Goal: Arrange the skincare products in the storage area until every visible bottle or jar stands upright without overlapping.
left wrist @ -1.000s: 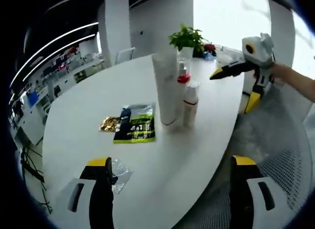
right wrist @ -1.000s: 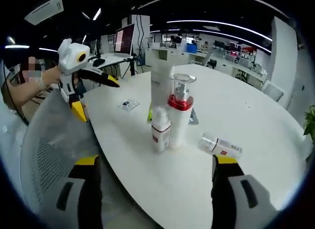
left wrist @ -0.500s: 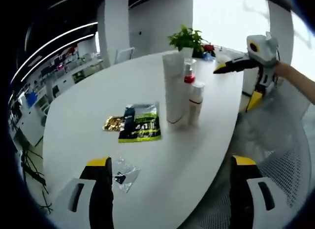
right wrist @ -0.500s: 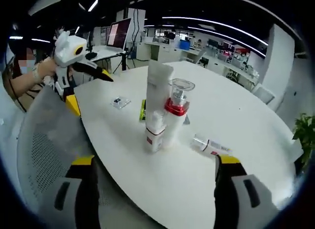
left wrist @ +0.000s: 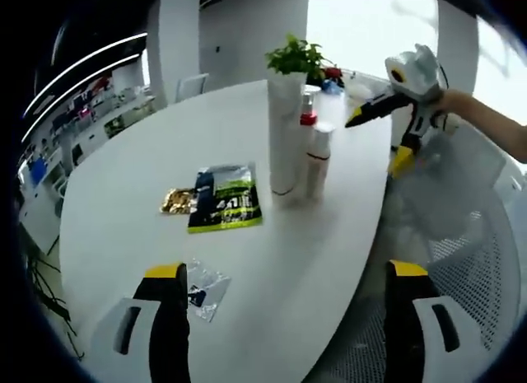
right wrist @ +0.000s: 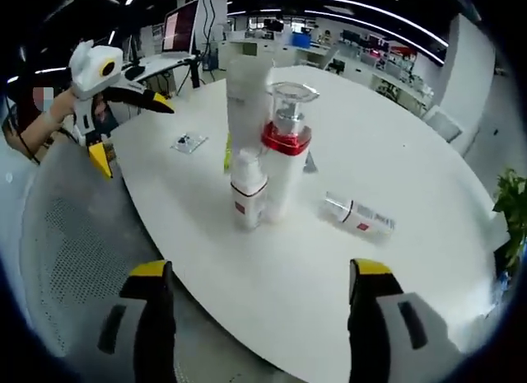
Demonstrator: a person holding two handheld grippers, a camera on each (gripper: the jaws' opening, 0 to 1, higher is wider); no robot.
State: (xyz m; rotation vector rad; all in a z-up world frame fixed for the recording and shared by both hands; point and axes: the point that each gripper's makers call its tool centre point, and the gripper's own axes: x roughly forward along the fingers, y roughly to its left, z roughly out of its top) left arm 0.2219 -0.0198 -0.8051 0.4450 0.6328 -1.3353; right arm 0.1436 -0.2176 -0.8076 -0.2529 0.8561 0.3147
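The left gripper [left wrist: 280,317] hung over the near edge of the round white table [left wrist: 123,202], its black and yellow jaws spread wide and holding nothing. The right gripper [right wrist: 255,317] was just as wide apart and empty, poised over the opposite edge.

Near the middle of the table three products stood upright in a tight cluster: a tall white tube [right wrist: 247,95], matte and flattened, resting on its cap; a pump bottle [right wrist: 284,165] with a red collar and a clear plastic cover; and a short white bottle [right wrist: 249,202] with a red label. They seemed to touch or nearly so. A fourth, a slim clear bottle [right wrist: 360,216], lay flat on its side just beside them, its long axis running along the tabletop, cap end toward the cluster.

A glossy green and black sachet [left wrist: 224,208], a gold foil packet [left wrist: 178,202] and a crinkled clear wrapper [left wrist: 202,288] lay flat nearby.
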